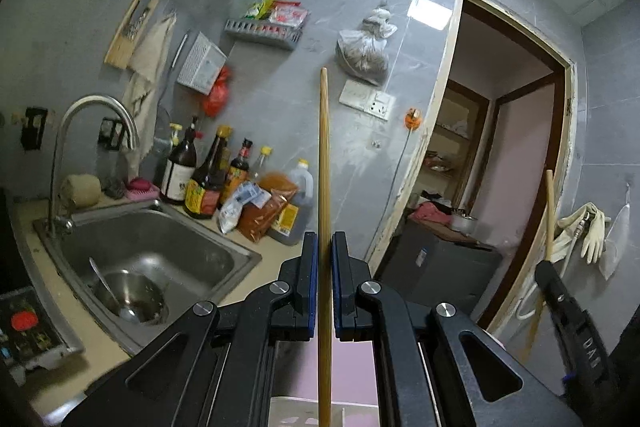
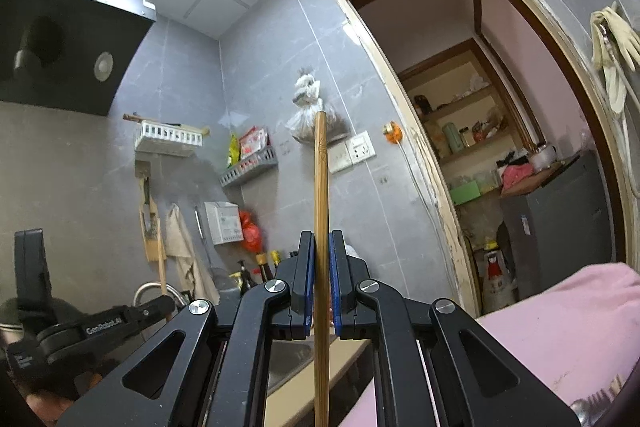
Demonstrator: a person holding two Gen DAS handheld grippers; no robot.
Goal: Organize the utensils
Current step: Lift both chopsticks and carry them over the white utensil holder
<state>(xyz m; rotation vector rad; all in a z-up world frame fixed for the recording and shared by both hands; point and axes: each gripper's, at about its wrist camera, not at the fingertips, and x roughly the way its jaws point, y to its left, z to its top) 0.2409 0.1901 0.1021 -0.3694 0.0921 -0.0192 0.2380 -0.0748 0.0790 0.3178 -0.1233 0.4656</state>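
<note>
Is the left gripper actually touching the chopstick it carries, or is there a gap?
Touching. The left wrist view shows the left gripper shut on the wooden chopstick, both blue pads pressed against its sides.

Both chopsticks' (image 1: 324, 187) lower ends cut off below.

We see two bamboo chopsticks, each held upright in the air. The left chopstick (image 1: 324, 163) is slender, tan, and stands vertical, clamped between the left tongs (image 1: 324, 247). The right chopstick (image 2: 321, 187) is the same tan bamboo with faint engraving near its blunt top, pinched in the right tongs (image 2: 321, 247).
</note>
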